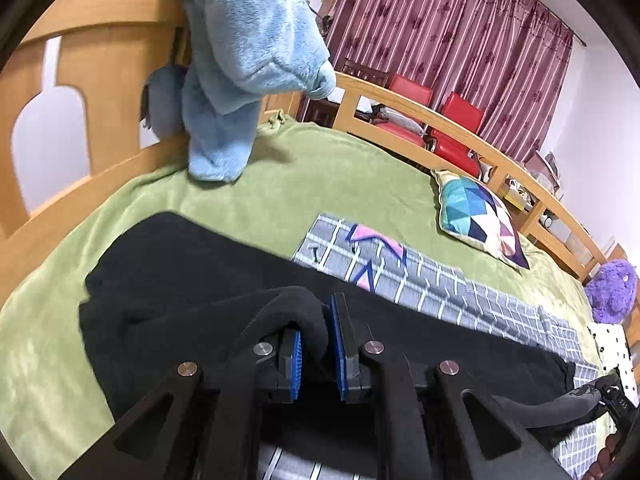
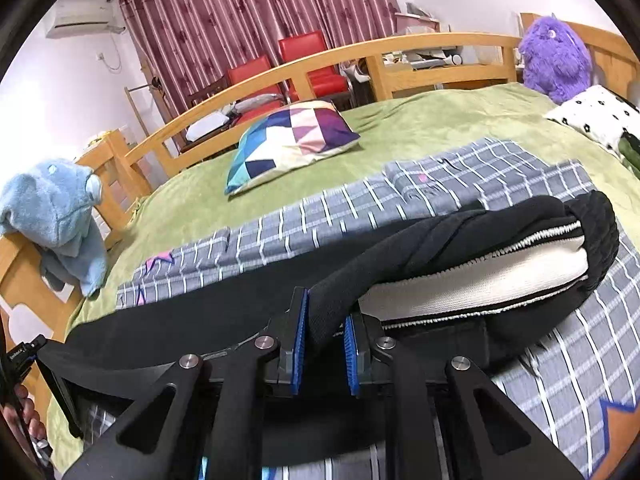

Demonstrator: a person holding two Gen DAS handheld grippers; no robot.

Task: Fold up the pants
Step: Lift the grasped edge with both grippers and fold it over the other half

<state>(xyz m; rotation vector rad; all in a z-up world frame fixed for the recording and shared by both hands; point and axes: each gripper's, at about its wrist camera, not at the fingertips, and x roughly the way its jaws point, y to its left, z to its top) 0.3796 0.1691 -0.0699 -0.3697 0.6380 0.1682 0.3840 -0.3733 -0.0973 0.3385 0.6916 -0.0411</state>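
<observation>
The black pants (image 1: pixel 192 280) lie stretched across the green bed (image 1: pixel 280 184), their long axis running left to right, on top of a grey checked sheet (image 1: pixel 440 280). At the left end, the left gripper (image 1: pixel 316 356) has its blue-padded fingers (image 1: pixel 295 364) pinched on a raised fold of the black cloth, near the leg end, with the rest of the leg lying flat beyond it on the far side. At the right end, the right gripper (image 2: pixel 325 350) is clamped on the waist edge, where the waistband (image 2: pixel 600 232) gapes and the white lining (image 2: pixel 480 276) shows. Each gripper holds its own end, so a fold would likely bring one end along that axis toward the other.
</observation>
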